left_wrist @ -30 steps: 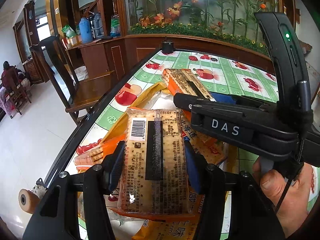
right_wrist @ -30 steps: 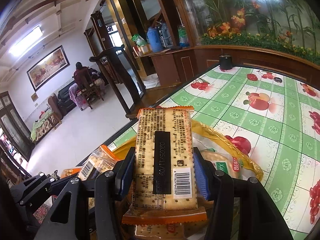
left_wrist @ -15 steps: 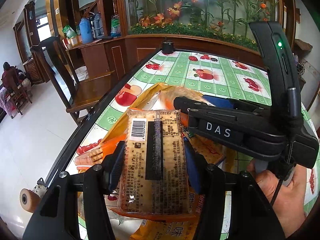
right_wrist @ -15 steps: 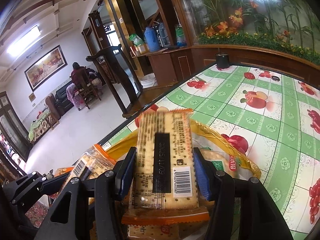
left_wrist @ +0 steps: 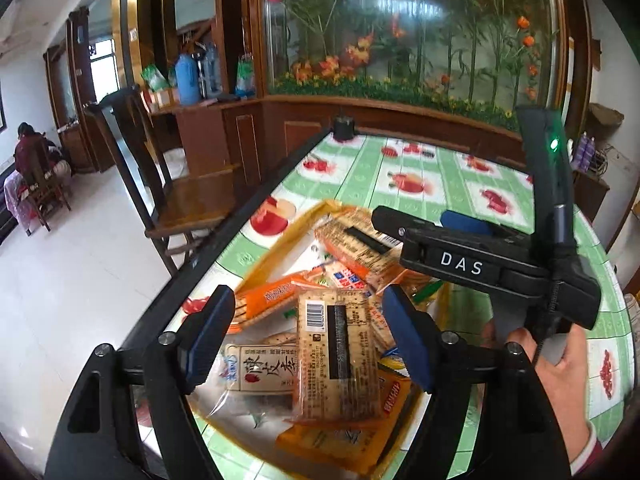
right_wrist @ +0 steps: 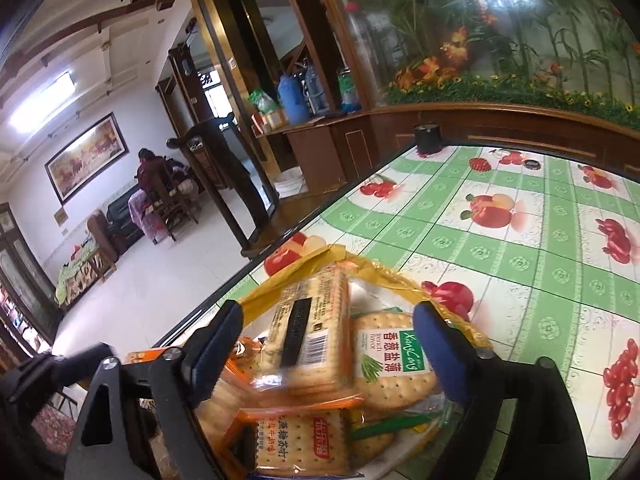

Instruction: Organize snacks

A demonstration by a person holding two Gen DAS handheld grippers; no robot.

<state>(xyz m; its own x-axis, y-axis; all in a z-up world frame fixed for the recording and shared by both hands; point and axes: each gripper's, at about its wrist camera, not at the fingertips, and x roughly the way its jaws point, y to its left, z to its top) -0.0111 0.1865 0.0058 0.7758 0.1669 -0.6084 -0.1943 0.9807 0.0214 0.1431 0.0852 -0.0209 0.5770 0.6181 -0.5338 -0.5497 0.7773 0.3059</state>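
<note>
A yellow plastic bag (left_wrist: 280,236) lies open on the table, full of cracker packets. My left gripper (left_wrist: 308,336) is open above the pile, and a tan cracker packet with a barcode (left_wrist: 336,354) lies loose on top between its fingers. My right gripper (right_wrist: 328,344) is also open. Another barcode cracker packet (right_wrist: 308,336) lies tilted on the pile below it, beside a round green-label cracker packet (right_wrist: 390,356) and an orange-trimmed packet (right_wrist: 298,444). The right gripper's black body (left_wrist: 480,264) crosses the left wrist view over the bag.
The table has a green checked fruit-print cloth (right_wrist: 520,248). Its dark left edge (left_wrist: 224,248) drops to a white floor. A wooden chair (left_wrist: 172,184) stands beside it. A small black object (right_wrist: 428,138) sits at the far corner. A wooden planter wall runs behind.
Both grippers have opened and let go of their cracker packets, which now lie on the pile in the bag. Both grippers have pulled back and up.
</note>
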